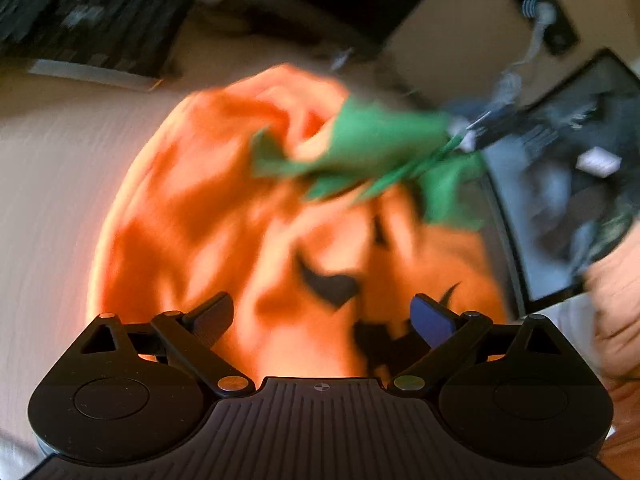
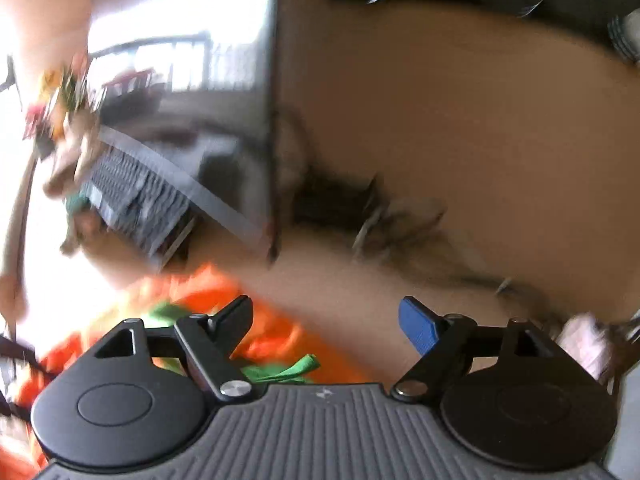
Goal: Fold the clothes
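Orange fleece fills the near middle of the left wrist view: a pumpkin costume point(image 1: 224, 216) with a black jack-o'-lantern face point(image 1: 332, 286) is seen crumpled on a pale beige surface point(image 1: 44, 184), just beyond the left gripper point(image 1: 322, 318); its fingers are spread wide and nothing is held between them; green leaf-shaped trim point(image 1: 360, 144) is bunched at the far right edge of the costume, where the blurred right gripper point(image 1: 568, 184) is seen beside it; part of a hand point(image 1: 616, 304) is visible at the right edge; a dark keyboard point(image 1: 92, 20) is seen at the far left, though heavily blurred.

In the right wrist view the right gripper point(image 2: 326, 326) is likewise spread wide and empty; the same costume point(image 2: 200, 292) is seen near and to the left, partly under the left finger, with a strip of green trim point(image 2: 296, 368) lying close to the gripper body; farther off, a glossy dark screen point(image 2: 208, 92) is seen at the left with a keyboard reflected in it; a tangle of cables point(image 2: 404, 220) lies on the beige surface point(image 2: 480, 120) to the right; motion blur hides finer detail.
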Action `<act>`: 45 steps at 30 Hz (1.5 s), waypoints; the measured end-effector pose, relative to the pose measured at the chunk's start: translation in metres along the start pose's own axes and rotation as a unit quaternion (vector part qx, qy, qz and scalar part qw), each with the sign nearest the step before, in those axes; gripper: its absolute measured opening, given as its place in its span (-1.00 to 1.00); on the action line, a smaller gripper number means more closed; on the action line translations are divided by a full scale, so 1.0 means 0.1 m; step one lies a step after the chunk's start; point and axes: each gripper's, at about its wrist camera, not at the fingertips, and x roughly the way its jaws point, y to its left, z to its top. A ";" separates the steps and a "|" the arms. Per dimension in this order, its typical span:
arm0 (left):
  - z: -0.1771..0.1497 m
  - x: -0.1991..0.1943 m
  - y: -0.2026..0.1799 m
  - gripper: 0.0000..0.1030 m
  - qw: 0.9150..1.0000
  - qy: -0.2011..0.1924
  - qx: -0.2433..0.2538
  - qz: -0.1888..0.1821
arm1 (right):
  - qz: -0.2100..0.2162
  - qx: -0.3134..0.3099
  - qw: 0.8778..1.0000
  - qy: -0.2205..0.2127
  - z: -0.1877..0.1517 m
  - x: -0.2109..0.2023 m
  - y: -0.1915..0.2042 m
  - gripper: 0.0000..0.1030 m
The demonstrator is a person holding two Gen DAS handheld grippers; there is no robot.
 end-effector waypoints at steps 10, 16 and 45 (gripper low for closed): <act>-0.08 0.33 -0.20 0.92 0.998 0.054 0.032 -0.011 | -0.011 -0.047 0.998 0.033 -0.29 0.35 0.29 0.23; -0.08 0.20 -0.04 0.92 1.000 0.031 -0.003 0.006 | 0.037 0.020 0.999 0.031 -0.05 0.29 -0.30 0.74; 0.47 -1.17 -0.10 0.99 0.985 -0.133 0.103 -0.050 | 0.149 0.073 0.981 0.101 -0.99 -0.46 1.15 -0.63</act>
